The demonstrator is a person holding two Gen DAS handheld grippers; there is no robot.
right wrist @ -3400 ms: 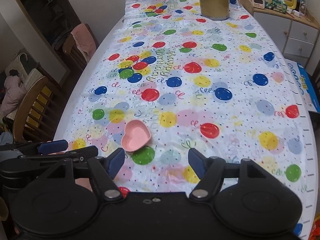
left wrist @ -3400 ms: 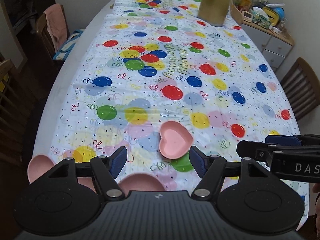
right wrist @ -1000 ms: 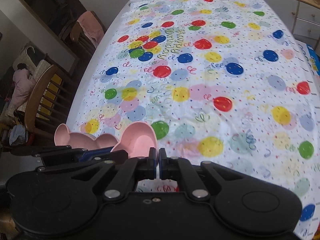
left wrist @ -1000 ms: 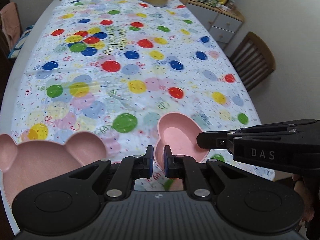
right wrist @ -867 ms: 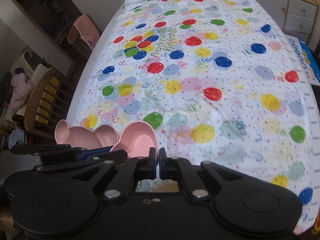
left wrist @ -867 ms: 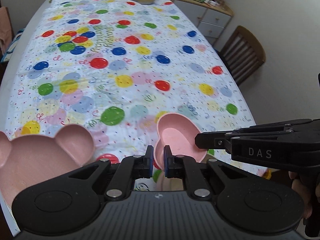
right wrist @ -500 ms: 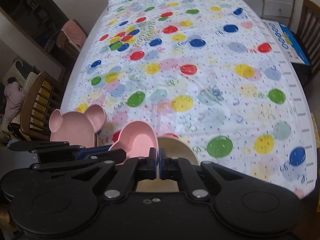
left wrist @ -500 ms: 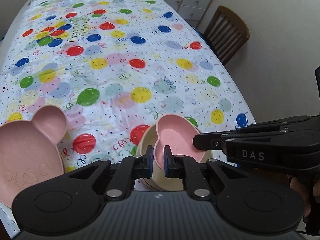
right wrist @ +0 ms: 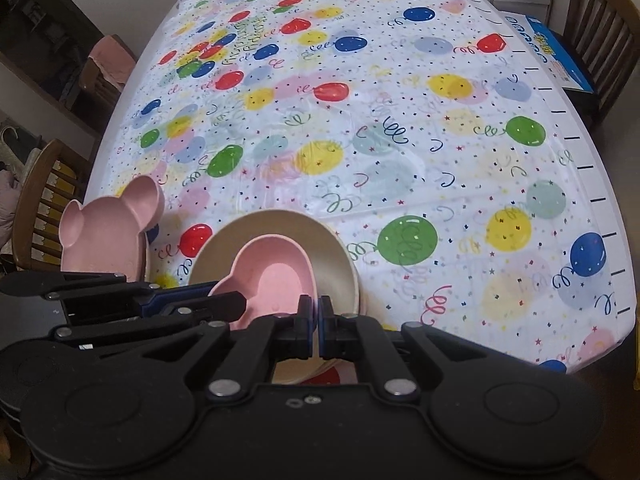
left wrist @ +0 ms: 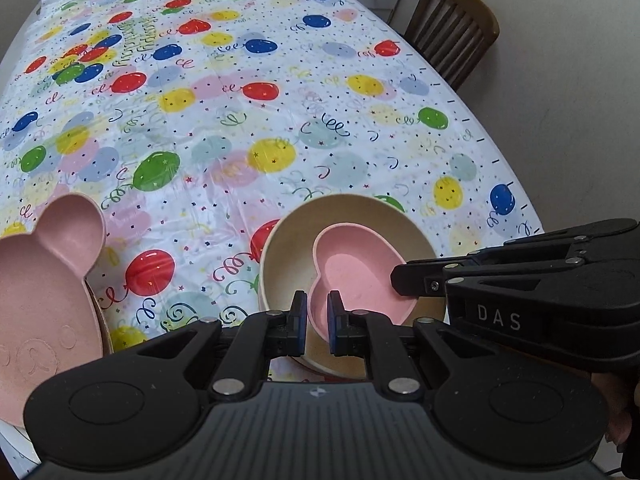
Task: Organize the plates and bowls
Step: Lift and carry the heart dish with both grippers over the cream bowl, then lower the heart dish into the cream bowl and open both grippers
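Heart-shaped matte pink bowl point(left wrist: 352, 276) inside round beige bowl point(left wrist: 296, 232)

A balloon-print tablecloth point(left wrist: 248, 128) covers the table, bearing a beige bowl point(left wrist: 352, 216).

We see a balloon-print tablecloth point(left wrist: 248, 92) covering the table; a wooden chair point(left wrist: 454, 28) stands at its far right edge; another wooden chair point(right wrist: 44, 200) stands on the left; a blue box point(right wrist: 554, 56) lies beside the right edge.

Left gripper point(left wrist: 317, 317) pinching heart bowl point(left wrist: 356, 272), inside beige bowl point(left wrist: 280, 248)
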